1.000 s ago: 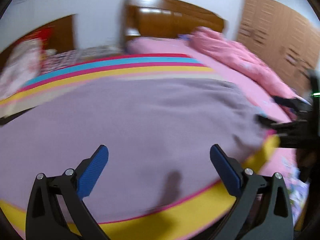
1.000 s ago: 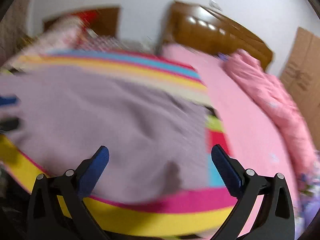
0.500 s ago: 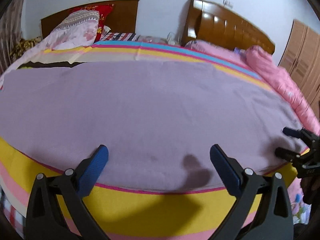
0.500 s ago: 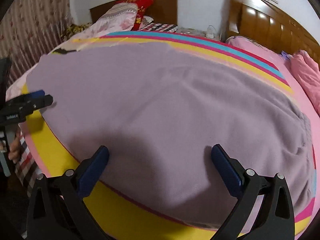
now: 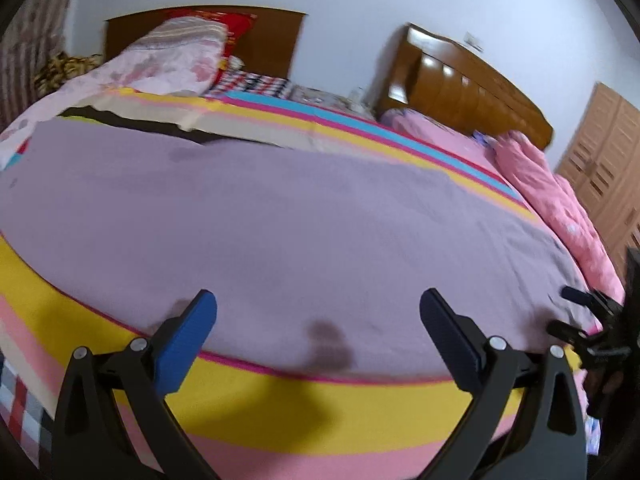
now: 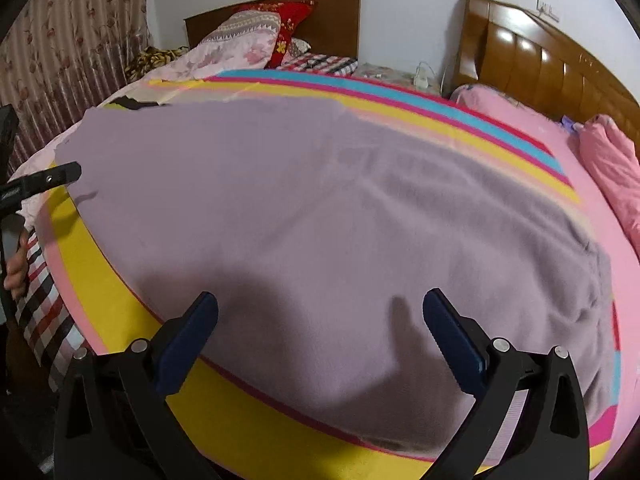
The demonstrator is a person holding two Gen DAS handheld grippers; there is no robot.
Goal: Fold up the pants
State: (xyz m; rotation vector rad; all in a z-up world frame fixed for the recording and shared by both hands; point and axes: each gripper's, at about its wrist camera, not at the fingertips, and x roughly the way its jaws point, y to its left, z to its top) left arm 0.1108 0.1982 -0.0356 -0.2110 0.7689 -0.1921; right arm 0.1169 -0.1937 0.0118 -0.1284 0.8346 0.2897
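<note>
Mauve pants (image 5: 280, 232) lie spread flat across a striped bed sheet, also in the right wrist view (image 6: 340, 220), with the gathered waistband (image 6: 596, 276) at the right. My left gripper (image 5: 318, 320) is open and empty, just above the pants' near edge. My right gripper (image 6: 320, 320) is open and empty over the pants' near edge. The right gripper also shows at the far right of the left wrist view (image 5: 576, 312). A finger of the left gripper (image 6: 48, 180) shows at the left of the right wrist view.
The bed sheet (image 5: 320, 412) has yellow, pink and blue stripes. Pillows (image 6: 248, 40) and a dark headboard (image 6: 332, 20) lie at the far end. A second bed with pink bedding (image 5: 560, 200) and a wooden headboard (image 6: 540, 52) stands right. A curtain (image 6: 60, 48) hangs at left.
Both views have shifted slightly; the left gripper has tilted and moved a little along the near edge. Both grippers stay open and empty. The pants have not moved.
</note>
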